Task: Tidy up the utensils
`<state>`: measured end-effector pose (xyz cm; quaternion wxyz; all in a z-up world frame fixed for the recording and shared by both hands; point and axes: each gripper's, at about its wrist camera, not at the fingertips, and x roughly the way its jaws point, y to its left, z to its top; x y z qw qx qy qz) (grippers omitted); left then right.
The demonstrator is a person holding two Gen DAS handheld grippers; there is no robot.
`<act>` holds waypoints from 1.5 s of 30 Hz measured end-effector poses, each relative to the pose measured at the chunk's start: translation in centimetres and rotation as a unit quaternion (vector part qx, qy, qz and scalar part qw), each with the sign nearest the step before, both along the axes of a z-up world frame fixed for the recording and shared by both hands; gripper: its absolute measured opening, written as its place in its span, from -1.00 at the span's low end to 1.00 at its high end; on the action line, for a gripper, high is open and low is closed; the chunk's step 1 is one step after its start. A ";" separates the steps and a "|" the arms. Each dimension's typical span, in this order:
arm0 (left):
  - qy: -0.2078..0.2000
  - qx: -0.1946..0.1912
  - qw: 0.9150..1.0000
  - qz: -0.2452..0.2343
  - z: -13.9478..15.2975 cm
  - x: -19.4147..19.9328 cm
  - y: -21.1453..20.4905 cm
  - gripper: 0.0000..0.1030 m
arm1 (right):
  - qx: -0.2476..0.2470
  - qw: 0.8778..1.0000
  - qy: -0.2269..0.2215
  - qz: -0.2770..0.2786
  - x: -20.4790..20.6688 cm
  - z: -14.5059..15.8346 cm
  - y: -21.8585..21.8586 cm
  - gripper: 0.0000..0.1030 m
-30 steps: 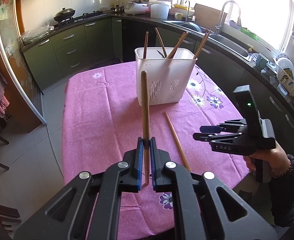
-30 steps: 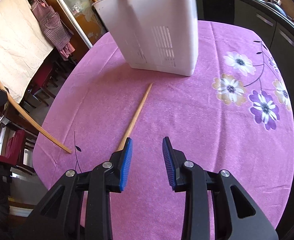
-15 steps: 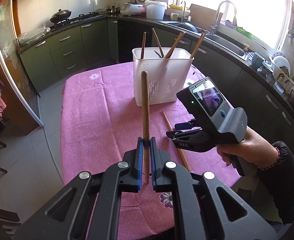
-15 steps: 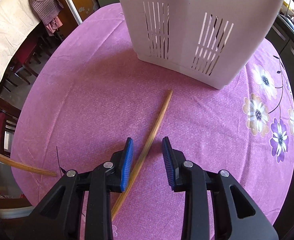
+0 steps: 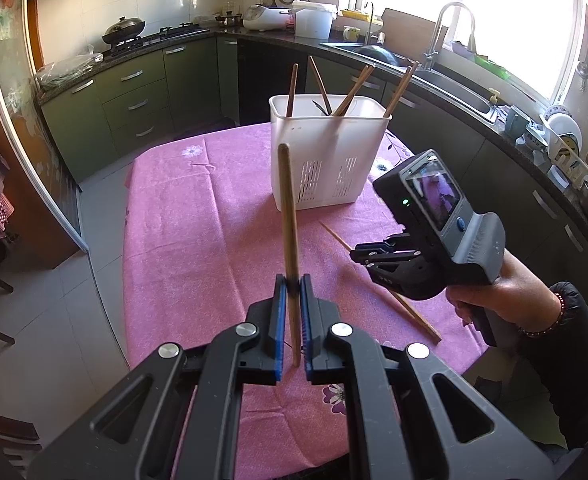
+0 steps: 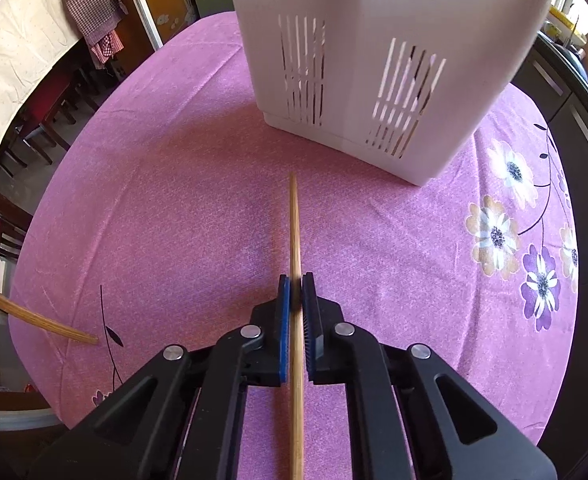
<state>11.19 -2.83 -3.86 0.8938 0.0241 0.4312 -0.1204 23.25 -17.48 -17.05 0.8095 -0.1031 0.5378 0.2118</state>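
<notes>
A pink tablecloth (image 6: 174, 200) printed with purple-and-white flowers carries a white slotted basket (image 6: 373, 60) and tan chopsticks (image 6: 295, 232).

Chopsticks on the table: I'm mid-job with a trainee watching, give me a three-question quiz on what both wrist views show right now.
1. True or false: the left gripper holds its dark chopstick lying flat on the pink tablecloth.
2. The right gripper is: A) open above the light chopstick; B) shut on it; C) inside the white holder.
3. Fill in: the chopsticks already sorted stand in the white ____.

Key: 1 false, it sticks up clear of the cloth. 2 B, the jaws have just closed on it, and it looks to be down at the cloth. 3 holder.
</notes>
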 end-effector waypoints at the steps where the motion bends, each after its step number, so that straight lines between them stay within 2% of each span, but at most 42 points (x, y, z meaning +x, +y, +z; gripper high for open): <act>1: 0.001 0.000 1.000 0.001 0.0 0.0 0.0 -0.87 | 0.008 1.000 -0.009 -0.001 -0.3 0.9 -0.6 -0.87; 10: 0.001 0.005 1.000 0.004 -0.1 0.2 -0.1 -0.86 | 0.082 0.990 -0.114 -0.012 -4.9 9.4 -5.7 -0.87; 15: 0.001 0.009 1.000 0.003 0.0 0.0 -0.3 -0.86 | 0.106 0.982 -0.156 -0.014 -9.3 11.9 -8.2 -0.87; 20: -0.001 0.012 1.000 0.003 0.0 -0.3 -0.5 -0.86 | 0.119 0.976 -0.180 -0.023 -13.1 12.8 -10.3 -0.87; 25: 0.000 0.016 1.000 0.004 0.0 -0.5 -0.6 -0.86 | 0.126 0.974 -0.185 -0.025 -14.8 12.9 -11.3 -0.87; 45: -0.004 0.021 1.000 -0.001 0.4 -0.9 -1.0 -0.87 | 0.138 0.973 -0.183 -0.016 -14.5 13.1 -11.0 -0.87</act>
